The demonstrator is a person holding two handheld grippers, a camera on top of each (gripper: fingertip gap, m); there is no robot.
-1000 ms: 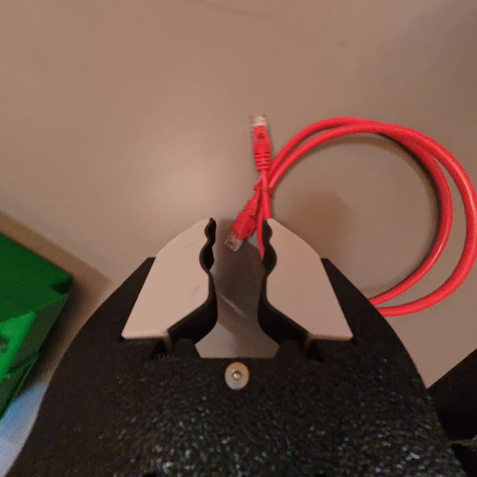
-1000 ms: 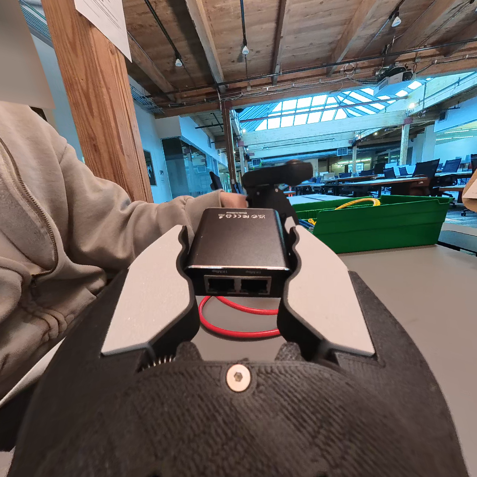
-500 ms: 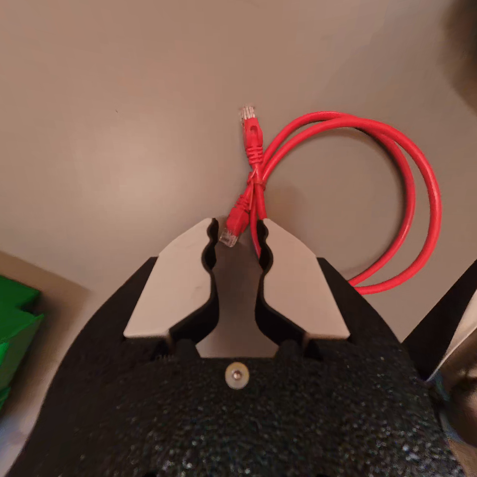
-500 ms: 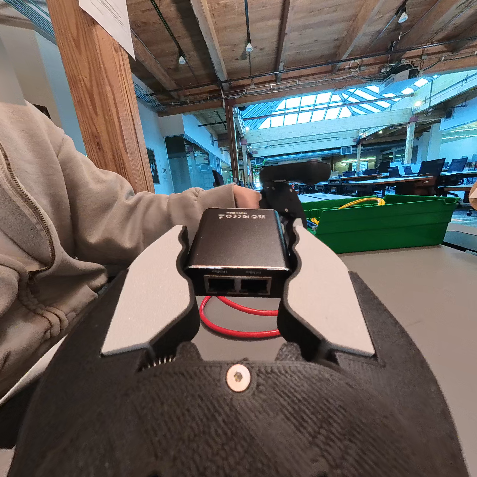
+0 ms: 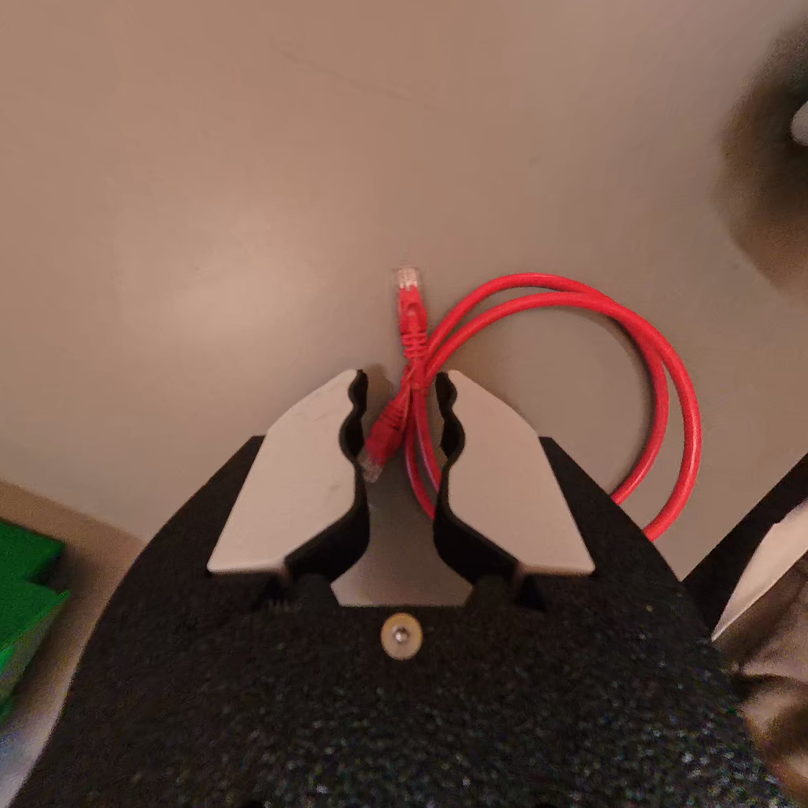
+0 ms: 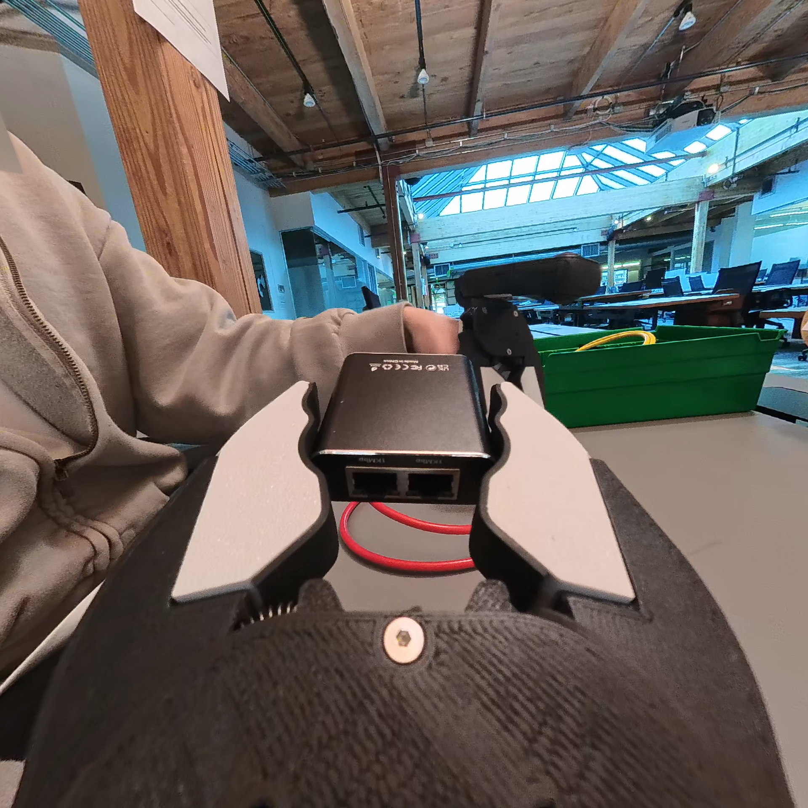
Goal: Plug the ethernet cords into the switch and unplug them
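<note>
1. Left gripper [image 5: 398, 376] – pointed down at the grey table [image 5: 218, 218], fingers apart w/ a clear gap, nothing clamped.
2. Red cord [image 5: 612, 315] lies coiled on the table in a double loop to the right of that gripper. Its two ends cross just ahead of the fingertips.
3. Near plug [image 5: 382, 441] – clear tip, red boot – sits inside the gap, close to the left finger; can't tell if it touches. A strand of the cord also runs thru the gap beside the right finger.
4. Far plug [image 5: 409, 290] points away from the gripper, flat on the table, beyond the fingertips.
5. Right gripper [image 6: 400, 393] – closed on the switch [image 6: 402, 406], a small black box held by its two sides, above the table.
6. Switch shows two sockets [image 6: 404, 483] side by side facing the camera; both have nothing plugged in.
7. Below the switch, part of the red loop shows on the table between the right gripper's fingers.
8. Right view also shows the left gripper farther off, behind the switch, held by a hand [image 6: 430, 330] coming out of a beige sleeve [image 6: 196, 350].
9. Green bin [image 6: 656, 376] stands on the table at the back right w/ a yellow cable [image 6: 621, 339] in it; a green corner also shows at the lower left of the left view.
10. Wooden post [image 6: 170, 153] behind the sleeve, w/ a white sheet [image 6: 183, 39] pinned up high.
</note>
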